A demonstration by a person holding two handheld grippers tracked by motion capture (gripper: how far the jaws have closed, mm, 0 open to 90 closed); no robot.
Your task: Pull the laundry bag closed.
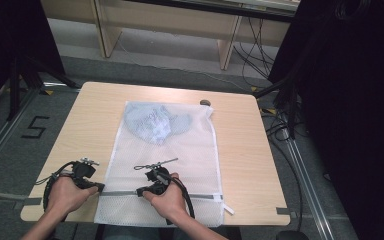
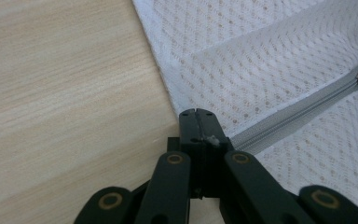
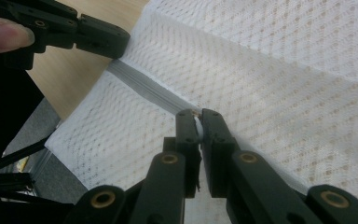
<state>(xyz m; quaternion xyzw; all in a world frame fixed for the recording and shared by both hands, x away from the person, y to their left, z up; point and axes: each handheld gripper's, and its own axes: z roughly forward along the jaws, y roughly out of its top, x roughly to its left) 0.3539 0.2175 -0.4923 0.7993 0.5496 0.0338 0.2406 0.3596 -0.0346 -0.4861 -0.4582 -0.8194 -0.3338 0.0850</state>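
Both pairs of jaws pinch the mesh bag's (image 1: 165,165) zipper (image 3: 144,88) shut.

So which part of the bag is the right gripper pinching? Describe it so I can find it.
On the wooden table lies a white mesh laundry bag. Across its near end runs a grey zipper. The right gripper is shut on the zipper pull, a small pale tab, unlike the flat grey tape beside it.

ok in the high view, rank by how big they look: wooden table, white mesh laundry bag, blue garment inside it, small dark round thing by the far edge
1. light wooden table
2. white mesh laundry bag
3. pale blue garment
4. small dark round object
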